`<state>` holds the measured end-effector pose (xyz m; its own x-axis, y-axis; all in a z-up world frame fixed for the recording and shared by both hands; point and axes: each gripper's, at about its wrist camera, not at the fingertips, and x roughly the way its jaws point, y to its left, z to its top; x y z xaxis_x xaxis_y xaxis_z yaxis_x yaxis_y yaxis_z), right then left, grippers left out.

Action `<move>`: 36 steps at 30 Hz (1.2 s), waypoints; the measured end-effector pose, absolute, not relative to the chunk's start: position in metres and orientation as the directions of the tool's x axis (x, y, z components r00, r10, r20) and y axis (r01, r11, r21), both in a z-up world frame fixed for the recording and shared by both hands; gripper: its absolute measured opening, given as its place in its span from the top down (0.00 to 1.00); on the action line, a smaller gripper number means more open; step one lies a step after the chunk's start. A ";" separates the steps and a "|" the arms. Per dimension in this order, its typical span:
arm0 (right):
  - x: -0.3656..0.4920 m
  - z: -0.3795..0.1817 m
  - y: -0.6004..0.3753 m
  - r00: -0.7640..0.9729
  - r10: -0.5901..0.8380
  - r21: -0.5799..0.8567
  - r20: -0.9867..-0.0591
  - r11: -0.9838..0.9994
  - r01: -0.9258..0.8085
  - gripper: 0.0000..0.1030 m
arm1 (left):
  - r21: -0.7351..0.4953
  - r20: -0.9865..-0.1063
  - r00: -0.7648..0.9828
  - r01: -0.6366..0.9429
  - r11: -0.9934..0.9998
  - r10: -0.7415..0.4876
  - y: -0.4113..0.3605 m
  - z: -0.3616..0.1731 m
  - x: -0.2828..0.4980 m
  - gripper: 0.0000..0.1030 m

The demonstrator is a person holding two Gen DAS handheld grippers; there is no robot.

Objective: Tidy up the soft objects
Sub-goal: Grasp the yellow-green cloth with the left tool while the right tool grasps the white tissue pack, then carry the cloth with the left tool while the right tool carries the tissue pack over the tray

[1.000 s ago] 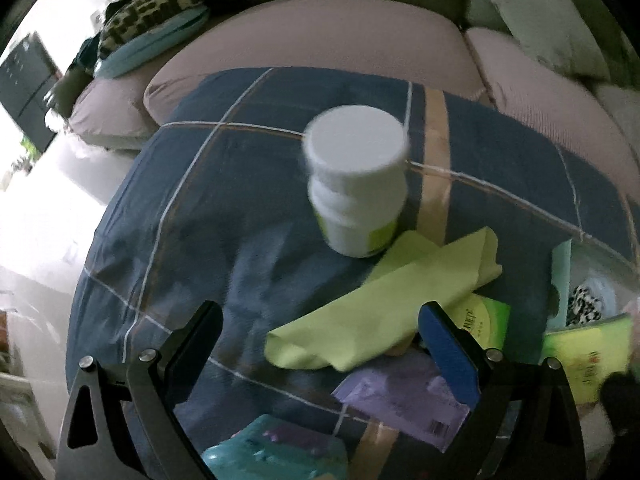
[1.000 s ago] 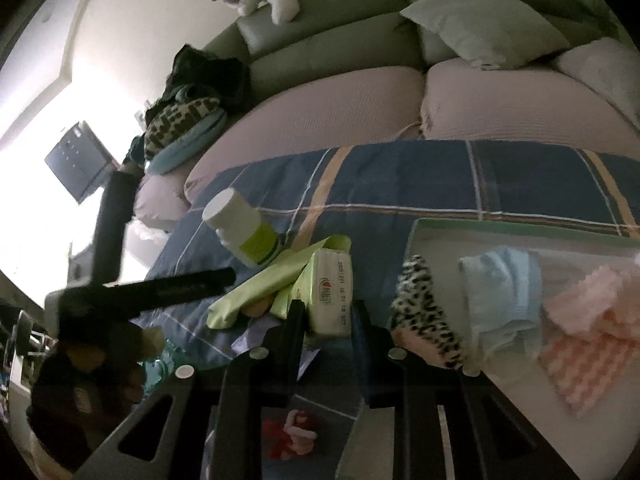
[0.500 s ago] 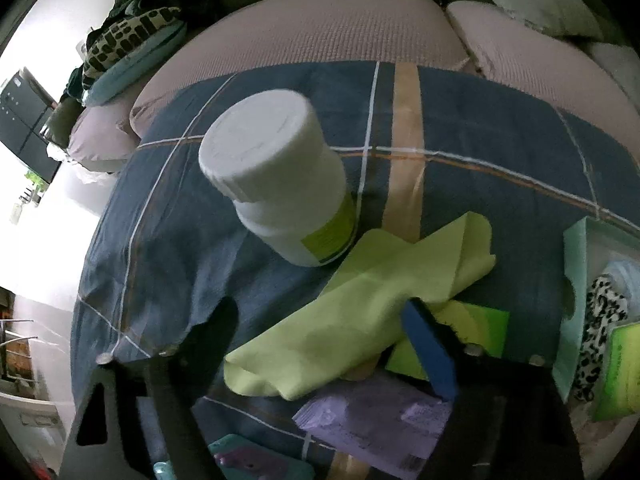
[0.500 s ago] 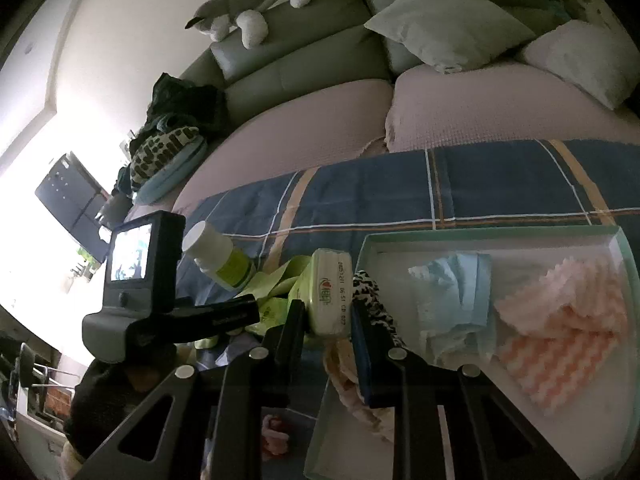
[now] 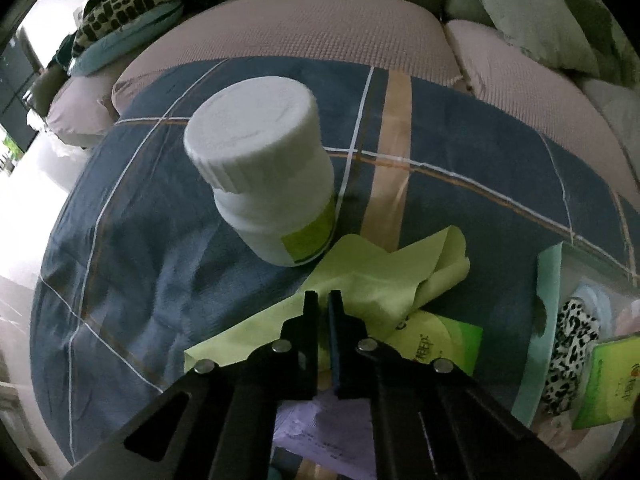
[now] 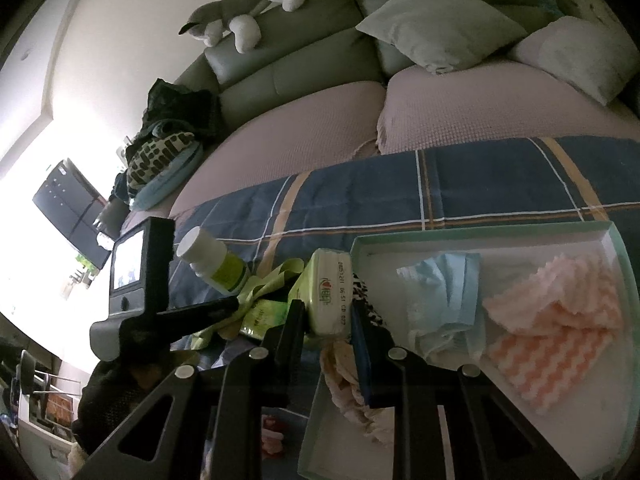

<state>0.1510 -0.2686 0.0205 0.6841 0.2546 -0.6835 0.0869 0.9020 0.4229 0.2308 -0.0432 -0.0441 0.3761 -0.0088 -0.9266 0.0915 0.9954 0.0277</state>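
Left gripper (image 5: pixel 323 300) fingers nearly pressed together over the yellow-green cloth (image 5: pixel 372 280), at 5 o'clock from the white bottle (image 5: pixel 264 184); can't tell if fabric is actually pinched. Right gripper (image 6: pixel 326 312) clamps the tissue pack (image 6: pixel 329 294) at the tray (image 6: pixel 480 232) edge. Cloth looks light, limp, likely to drape: grab a fold. Its near end is hidden by the fingers.

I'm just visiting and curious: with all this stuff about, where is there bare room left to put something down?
The plaid blanket lies bare left of the white bottle and behind it toward the sofa cushions. The tray has bare floor along its back wall. It is crowded between bottle and tray, around the green cloth and packets.
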 end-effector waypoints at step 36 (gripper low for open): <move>0.142 0.024 -0.295 0.707 0.260 0.474 -0.658 0.873 0.119 0.76 | 0.092 -0.927 0.374 0.194 0.977 0.013 -0.109 -0.074 0.263 0.34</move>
<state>0.1417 -0.2945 0.0237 0.7071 0.2602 -0.6575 0.1193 0.8726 0.4736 0.2628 -0.1086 -0.0743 0.3742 0.0126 -0.9273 0.1942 0.9767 0.0916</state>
